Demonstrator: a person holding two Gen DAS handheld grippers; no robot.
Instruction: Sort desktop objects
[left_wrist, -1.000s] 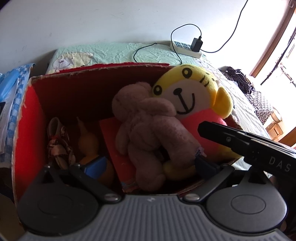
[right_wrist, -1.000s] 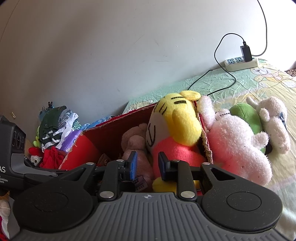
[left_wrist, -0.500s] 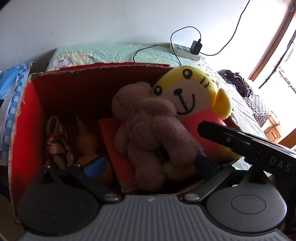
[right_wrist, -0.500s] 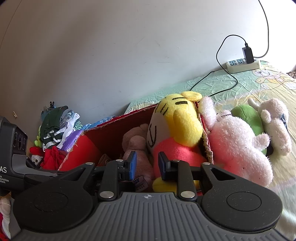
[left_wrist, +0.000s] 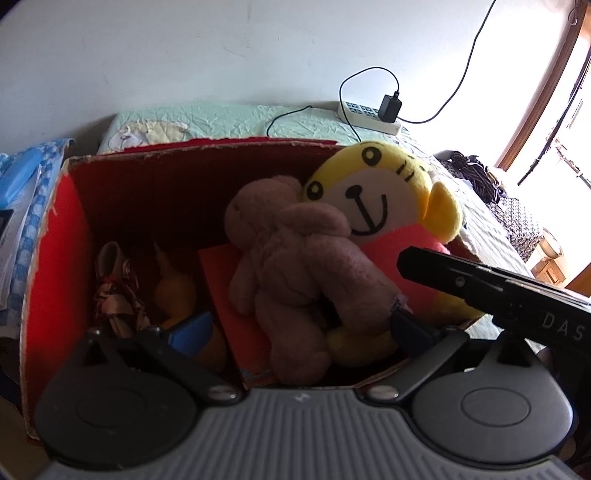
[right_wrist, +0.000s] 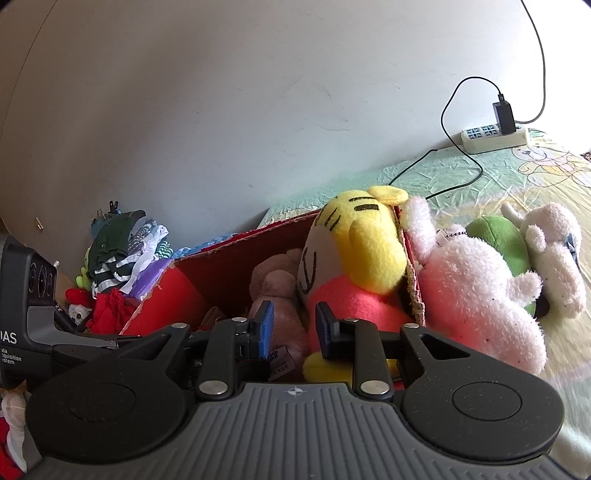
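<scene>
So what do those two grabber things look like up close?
Each gripper is black and grey: a ribbed grey plate with two round black discs, silver screws and black fingers tipped with blue pads. See the left gripper and right gripper. A black block on each shows white letters ending "AS".

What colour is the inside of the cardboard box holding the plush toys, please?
Red: the cardboard box has red inner walls, clearest in the left wrist view.

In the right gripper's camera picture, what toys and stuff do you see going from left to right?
Pile of clothes → red box → brown teddy → yellow tiger plush → fluffy pink-white plush → green plush → white plush.
</scene>
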